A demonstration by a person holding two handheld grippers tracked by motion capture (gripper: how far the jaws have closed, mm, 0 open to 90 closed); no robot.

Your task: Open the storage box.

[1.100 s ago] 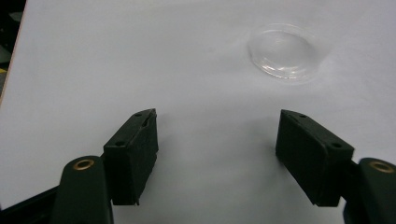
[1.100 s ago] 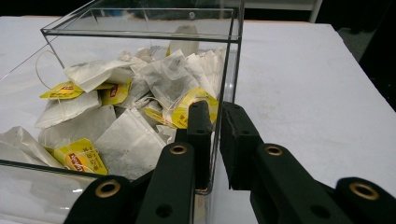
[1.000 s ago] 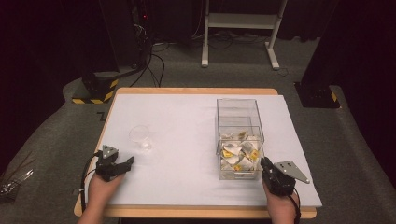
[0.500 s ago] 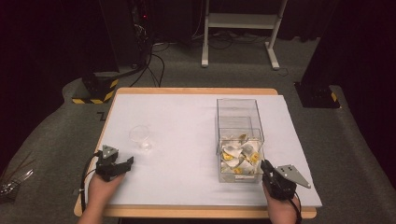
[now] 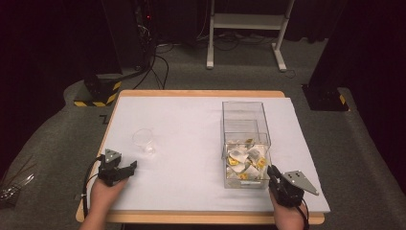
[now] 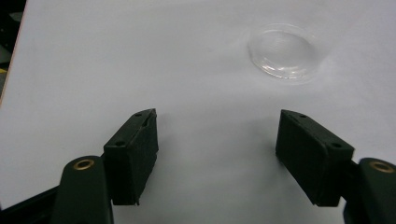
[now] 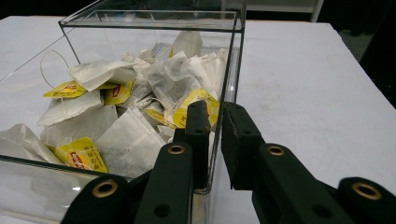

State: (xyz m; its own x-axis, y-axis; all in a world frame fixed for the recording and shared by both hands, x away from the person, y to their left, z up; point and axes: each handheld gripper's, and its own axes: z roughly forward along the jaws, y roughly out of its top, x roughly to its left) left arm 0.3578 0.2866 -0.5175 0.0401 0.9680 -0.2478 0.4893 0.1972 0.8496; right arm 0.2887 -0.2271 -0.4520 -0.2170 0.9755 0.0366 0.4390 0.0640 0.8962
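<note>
The right hand-held gripper (image 7: 212, 116), jaws nearly together, empty, waits at the near right corner of the clear plastic box (image 5: 246, 142) of white tea bags (image 7: 140, 98). The left hand-held gripper (image 6: 217, 149) gapes before the small clear plastic cup (image 6: 285, 52). Next, probably: open, lift over the rim, pick one bag.

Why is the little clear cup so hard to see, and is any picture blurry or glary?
High view: the clear plastic cup nearly vanishes against the bright white table cover, while the room behind is dark. Left gripper view: the cup looks soft, marked mainly by rim highlights. Right gripper view: the clear box walls carry faint reflections; the tea bags stay sharp.
</note>
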